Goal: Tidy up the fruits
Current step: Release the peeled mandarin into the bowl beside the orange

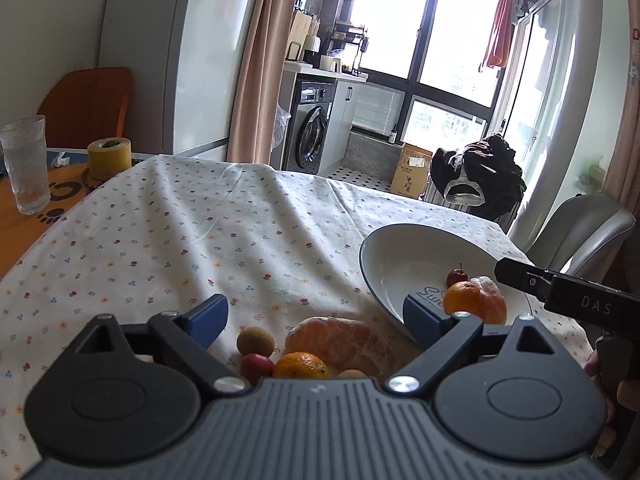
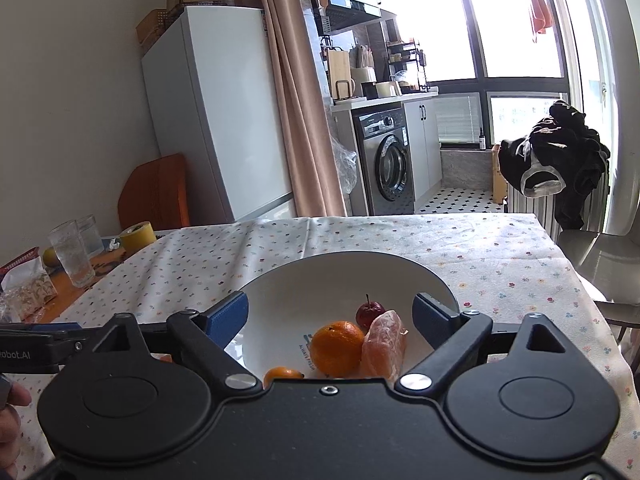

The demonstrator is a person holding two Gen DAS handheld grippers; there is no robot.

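Note:
A white plate (image 2: pixel 304 276) on the flowered tablecloth holds a small orange (image 2: pixel 337 347), a peeled citrus piece (image 2: pixel 385 347), a little red apple (image 2: pixel 369 312) and a second small orange (image 2: pixel 282 374) at its near rim. My right gripper (image 2: pixel 331 313) hovers open over the plate, empty. In the left wrist view, loose fruit lies on the cloth beside the plate (image 1: pixel 384 256): a peeled citrus (image 1: pixel 343 343), a brown round fruit (image 1: pixel 255 341), a red fruit (image 1: pixel 256 365), a small orange (image 1: pixel 301 365). My left gripper (image 1: pixel 316 316) stands open above them, holding nothing.
A drinking glass (image 1: pixel 25 164) and a yellow tape roll (image 1: pixel 109 157) stand at the table's left end on an orange mat. A grey chair (image 1: pixel 580 236) sits at the right side. The tablecloth's far half (image 1: pixel 224 216) is bare.

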